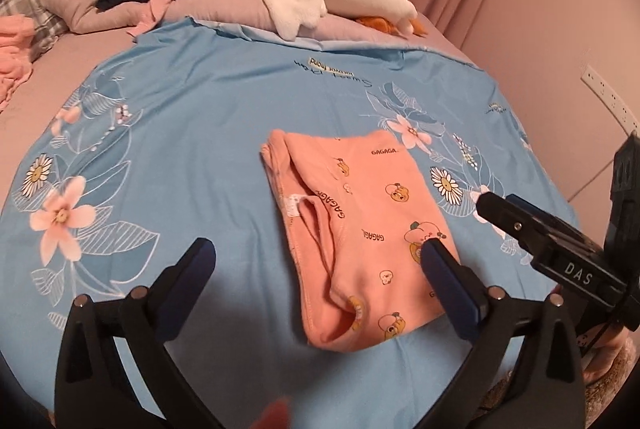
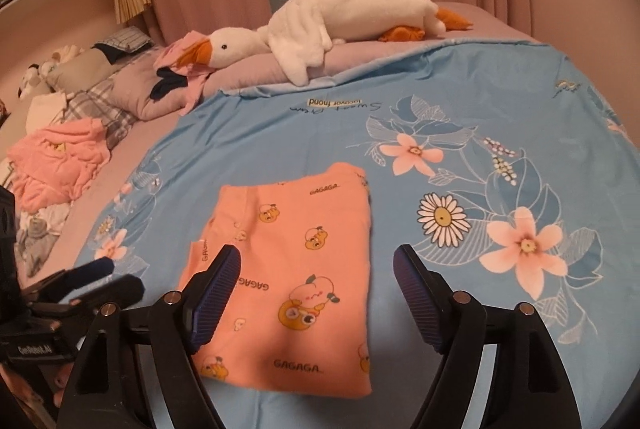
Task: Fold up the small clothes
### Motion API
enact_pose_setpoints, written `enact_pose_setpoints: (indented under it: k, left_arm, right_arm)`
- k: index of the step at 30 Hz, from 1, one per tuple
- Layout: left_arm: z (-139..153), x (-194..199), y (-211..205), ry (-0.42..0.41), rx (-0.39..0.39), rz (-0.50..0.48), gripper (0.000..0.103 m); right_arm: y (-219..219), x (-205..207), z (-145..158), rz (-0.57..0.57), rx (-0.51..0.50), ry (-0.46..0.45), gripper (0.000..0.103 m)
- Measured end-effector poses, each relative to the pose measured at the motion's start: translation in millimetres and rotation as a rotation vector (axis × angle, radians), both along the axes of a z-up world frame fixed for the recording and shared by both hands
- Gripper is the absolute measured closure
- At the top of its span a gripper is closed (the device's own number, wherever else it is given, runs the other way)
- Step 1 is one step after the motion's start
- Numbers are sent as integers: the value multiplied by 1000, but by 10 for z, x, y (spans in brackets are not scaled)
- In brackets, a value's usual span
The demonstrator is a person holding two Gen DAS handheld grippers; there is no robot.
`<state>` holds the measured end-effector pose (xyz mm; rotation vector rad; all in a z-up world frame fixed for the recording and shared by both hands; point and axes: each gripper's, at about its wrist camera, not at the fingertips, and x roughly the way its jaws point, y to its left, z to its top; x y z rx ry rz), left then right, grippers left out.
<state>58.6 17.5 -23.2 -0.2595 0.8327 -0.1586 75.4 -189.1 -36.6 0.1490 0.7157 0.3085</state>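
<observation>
- Your left gripper hangs with its ribbed blue pads spread wide, holding nothing.
- Your right gripper is likewise splayed and empty.
- The peach garment, soft knit printed with cartoon ducks, lies folded into a neat rectangle on the smooth blue floral sheet.
- A plush white goose sprawls on the pillows beyond.

A bed with a mauve sheet carried a blue floral cover spread across the middle of the frame, and a folded peach garment lay flat on that cover at lower center. At the top a white plush goose sprawled over a mauve pillow, while a crumpled pink clothes pile sat at the left edge.
</observation>
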Motion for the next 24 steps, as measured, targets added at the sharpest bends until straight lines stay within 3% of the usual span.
enact_pose_setpoints:
  k: [24]
  left_arm:
    - [47, -211, -62, -19, 15, -10, 1]
  right_arm:
    - [-68, -269, 55, -56, -13, -22, 24]
